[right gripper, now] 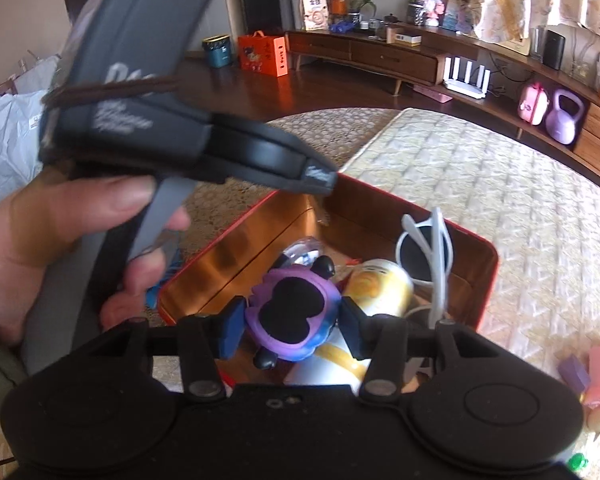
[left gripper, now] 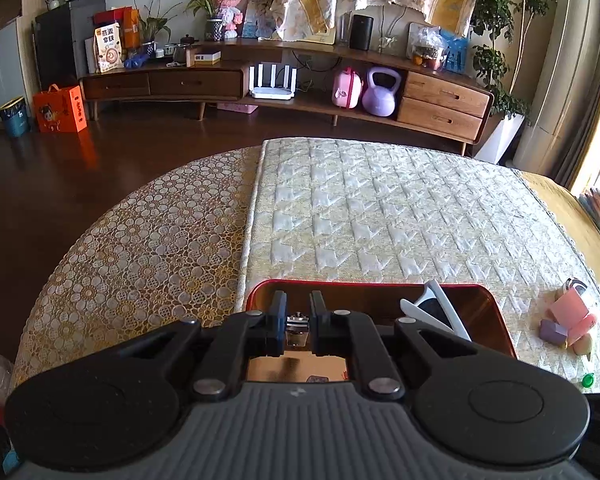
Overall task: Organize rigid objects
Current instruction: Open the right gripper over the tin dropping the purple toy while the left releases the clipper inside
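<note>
A red tin box with a coppery inside sits on the quilted mat; it also shows in the right wrist view. My left gripper is shut on a small shiny metal piece above the box's left part. My right gripper is shut on a purple and black toy, held over the box. White sunglasses and a yellow-white can lie inside the box. The sunglasses also show in the left wrist view.
Pink and purple blocks and a green cap lie on the mat right of the box. A lace-patterned cloth covers the table's left part. The left hand and its gripper body fill the right wrist view's left side.
</note>
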Motion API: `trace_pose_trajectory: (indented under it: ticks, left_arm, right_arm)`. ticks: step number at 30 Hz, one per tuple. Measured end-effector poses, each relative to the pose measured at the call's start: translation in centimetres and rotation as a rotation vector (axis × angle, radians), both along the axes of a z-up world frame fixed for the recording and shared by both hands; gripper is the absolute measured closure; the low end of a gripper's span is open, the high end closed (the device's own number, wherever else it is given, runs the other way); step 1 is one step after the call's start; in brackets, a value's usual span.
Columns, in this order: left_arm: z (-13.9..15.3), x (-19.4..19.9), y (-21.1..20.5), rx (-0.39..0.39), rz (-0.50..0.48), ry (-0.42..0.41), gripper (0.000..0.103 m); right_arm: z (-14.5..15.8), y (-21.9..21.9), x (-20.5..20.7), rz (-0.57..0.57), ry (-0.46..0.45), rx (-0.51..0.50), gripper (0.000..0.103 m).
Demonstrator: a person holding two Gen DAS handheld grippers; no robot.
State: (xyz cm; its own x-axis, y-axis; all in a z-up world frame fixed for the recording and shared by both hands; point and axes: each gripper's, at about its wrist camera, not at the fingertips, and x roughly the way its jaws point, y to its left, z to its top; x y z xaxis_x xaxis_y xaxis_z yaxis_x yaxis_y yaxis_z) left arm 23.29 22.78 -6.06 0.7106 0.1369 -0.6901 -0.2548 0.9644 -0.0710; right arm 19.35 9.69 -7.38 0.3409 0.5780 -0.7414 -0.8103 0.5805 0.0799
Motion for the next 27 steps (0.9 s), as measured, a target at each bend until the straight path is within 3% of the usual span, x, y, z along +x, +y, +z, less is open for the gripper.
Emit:
trace_pose_trajectory:
  ticks: [12, 27]
  left_arm:
    - [-1.1, 1.5, -0.3, -0.002, -0.05, 0.039, 0.092]
    - [-2.3, 0.0, -0.3, -0.02, -0.045, 0.108, 0.092]
  right_arm:
    - [-1.3, 0.8, 0.1, 0.003, 0.062, -0.027, 0.053]
    - [0.2, -2.3, -0.8, -0.02, 0.09, 0.052, 0.052]
